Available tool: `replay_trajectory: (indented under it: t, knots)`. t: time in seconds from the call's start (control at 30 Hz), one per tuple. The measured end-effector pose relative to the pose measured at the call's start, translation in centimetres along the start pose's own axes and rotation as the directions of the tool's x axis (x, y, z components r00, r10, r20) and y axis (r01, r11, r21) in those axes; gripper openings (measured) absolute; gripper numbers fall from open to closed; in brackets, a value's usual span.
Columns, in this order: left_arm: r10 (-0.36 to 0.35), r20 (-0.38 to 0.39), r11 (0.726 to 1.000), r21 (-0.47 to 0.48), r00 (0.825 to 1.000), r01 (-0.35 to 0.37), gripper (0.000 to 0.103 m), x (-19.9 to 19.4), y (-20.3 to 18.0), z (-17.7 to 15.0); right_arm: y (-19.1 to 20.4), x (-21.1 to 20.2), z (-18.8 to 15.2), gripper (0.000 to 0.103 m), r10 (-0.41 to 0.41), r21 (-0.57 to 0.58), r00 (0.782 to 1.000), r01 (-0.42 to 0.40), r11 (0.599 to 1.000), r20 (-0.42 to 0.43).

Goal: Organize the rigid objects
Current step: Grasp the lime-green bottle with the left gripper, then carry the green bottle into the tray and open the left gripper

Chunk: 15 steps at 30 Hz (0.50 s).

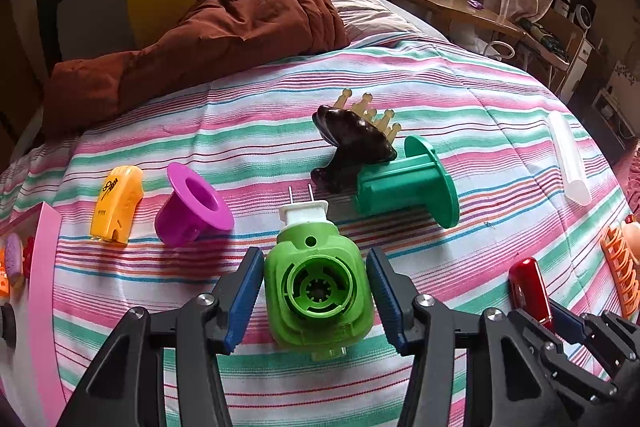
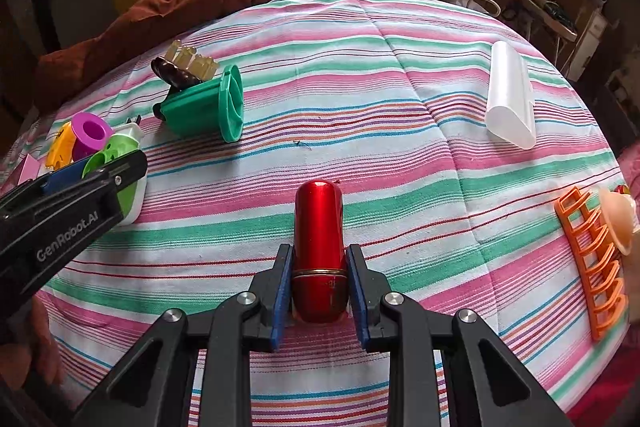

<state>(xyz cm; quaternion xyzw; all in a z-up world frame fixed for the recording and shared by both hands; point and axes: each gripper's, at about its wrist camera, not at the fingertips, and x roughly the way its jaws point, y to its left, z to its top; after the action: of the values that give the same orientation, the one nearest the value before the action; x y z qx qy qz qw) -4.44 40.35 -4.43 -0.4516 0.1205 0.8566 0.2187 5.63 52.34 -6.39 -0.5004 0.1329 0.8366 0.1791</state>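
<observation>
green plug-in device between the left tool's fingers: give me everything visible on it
The green plug-in device looks like glossy moulded plastic: a rounded light-green body, a ringed circular socket facing the camera, and a white plug block with two thin metal prongs pointing away. It lies on the striped bedspread between the blue pads of the left tool, gaps visible either side.

I see a bright lime-green plastic plug-in device (image 1: pixel 318 291) with a white plug end, lying on a cotton bedspread (image 1: pixel 460 99) striped in pink, mint green and white with thin red and blue lines. On that cloth there are also a glossy metallic red capsule-shaped tube (image 2: pixel 319 251) with a thin gold band, a teal-green plastic spool (image 1: pixel 408 181), a dark brown scalp brush (image 1: pixel 352 143) with amber bristles, a magenta plastic hat-shaped cup (image 1: pixel 192 207), a yellow-orange plastic case (image 1: pixel 117 203) with black print, a translucent white plastic tube (image 2: pixel 510 95) and an orange plastic grid rack (image 2: pixel 592 263). Both my tools have black arms with blue pads (image 1: pixel 245 291), and a rust-brown quilted blanket (image 1: pixel 224 27) lies bunched beyond the stripes.
</observation>
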Motion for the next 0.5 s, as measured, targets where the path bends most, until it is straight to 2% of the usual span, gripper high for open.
replay_trajectory:
  t: [0.5]
  knots:
    - [-0.124,0.026,0.990,-0.064,0.992,0.125,0.054,-5.0,4.9,-4.1,1.0,0.1,-0.2,0.027,-0.041,-0.068,0.999,0.043,0.997,0.032]
